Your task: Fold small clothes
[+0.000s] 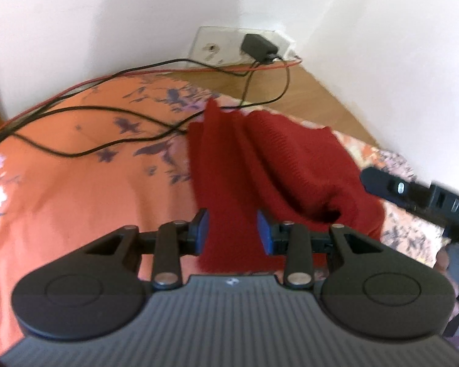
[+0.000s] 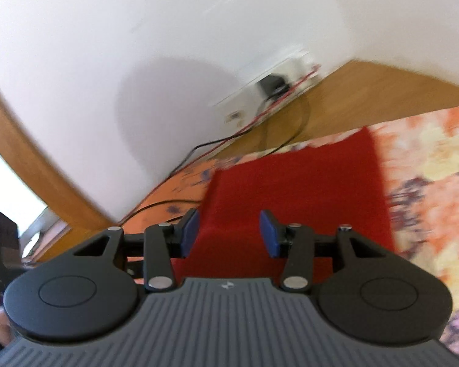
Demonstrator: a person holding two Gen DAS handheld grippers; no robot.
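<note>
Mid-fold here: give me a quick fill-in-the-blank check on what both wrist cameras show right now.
1. The knitted garment on the bedspread is dark ____ in colour.
2. The left gripper has its jaws ____, with the cloth between them.
3. The black charger is plugged into a socket on the ____.
4. The right gripper has its jaws ____ over the garment.

Missing words: red; open; wall; open
</note>
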